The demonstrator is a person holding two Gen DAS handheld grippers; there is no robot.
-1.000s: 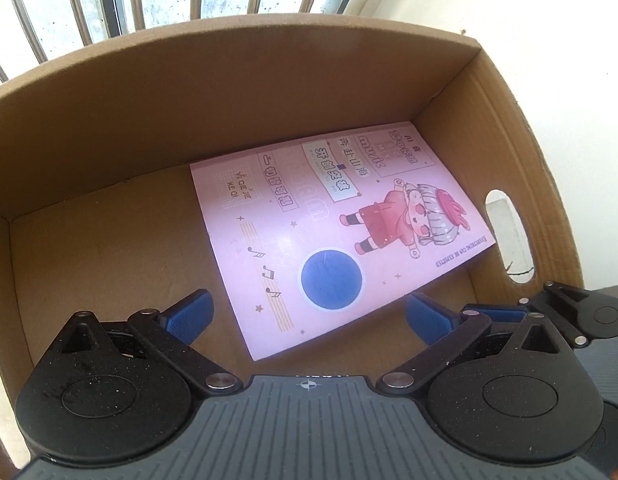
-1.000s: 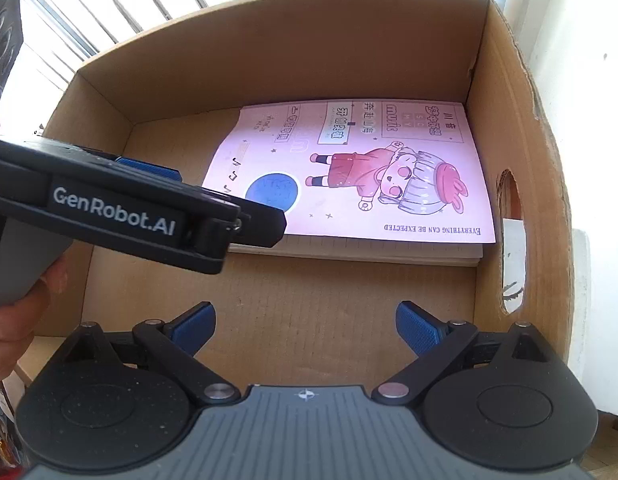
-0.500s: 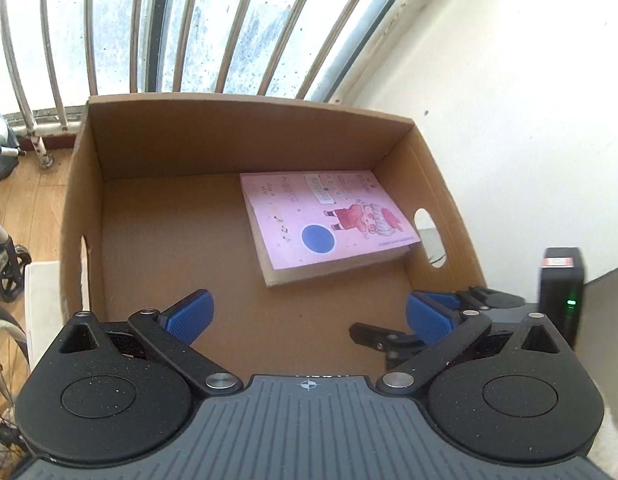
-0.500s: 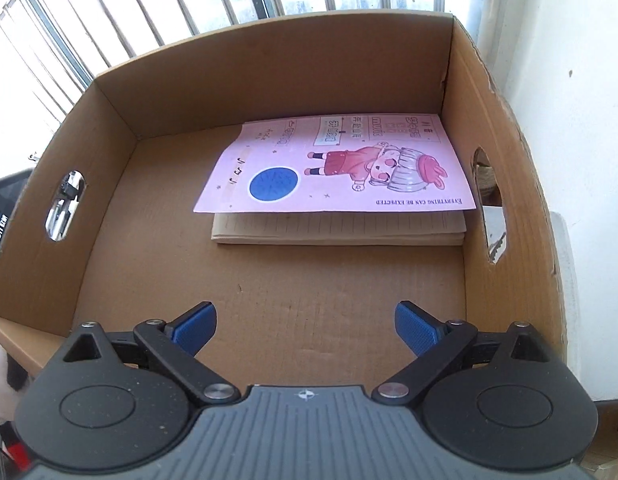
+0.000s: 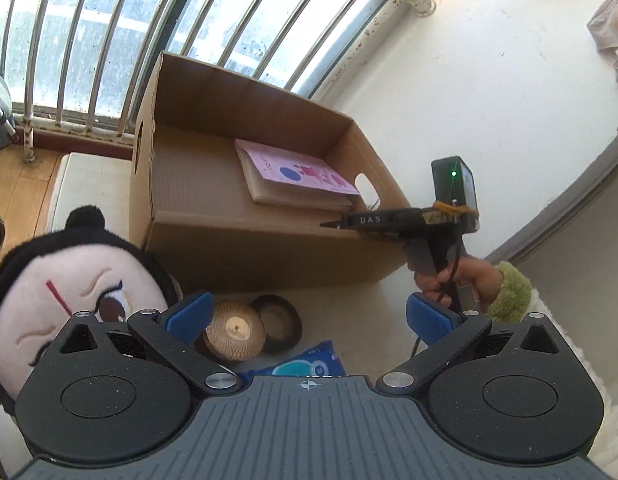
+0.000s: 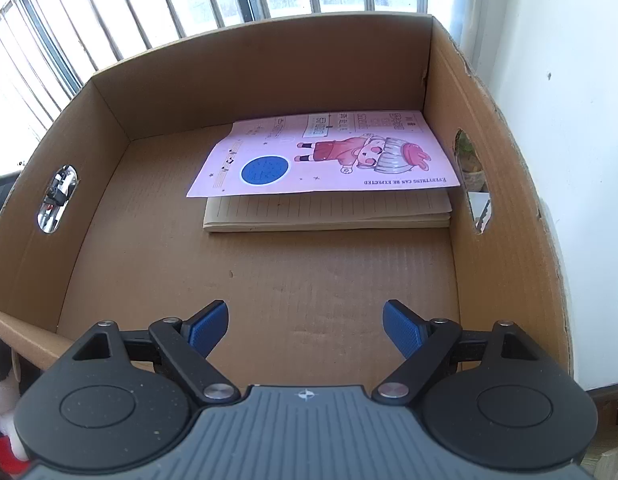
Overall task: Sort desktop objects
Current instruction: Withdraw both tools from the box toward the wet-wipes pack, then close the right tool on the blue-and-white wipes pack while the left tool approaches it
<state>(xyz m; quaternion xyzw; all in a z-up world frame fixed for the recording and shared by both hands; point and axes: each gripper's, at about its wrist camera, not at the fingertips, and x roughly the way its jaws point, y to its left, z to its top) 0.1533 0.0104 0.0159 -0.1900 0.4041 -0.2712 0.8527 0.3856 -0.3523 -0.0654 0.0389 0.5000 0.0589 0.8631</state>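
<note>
You are holding the left gripper (image 5: 307, 316) wide and empty over the plush doll (image 5: 65, 292), round coasters (image 5: 251, 326) and blue wipes pack (image 5: 309, 366), all lying just outside the cardboard box (image 5: 245, 240). Diving between crowded items is risking a double grab. Your right gripper (image 6: 307, 330) is hanging wide, empty, over the box floor, with the pink notebook (image 6: 325, 152) lying against the right wall; dropping things there is risking creasing its lifted cover.

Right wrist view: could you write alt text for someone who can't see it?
An open cardboard box holds one pink-covered notebook, lying flat in its far right corner near a handle hole. In the foreground the right hand-held gripper hangs over the box's bare floor, blue pads apart with nothing between them; a barred window lies beyond.
</note>
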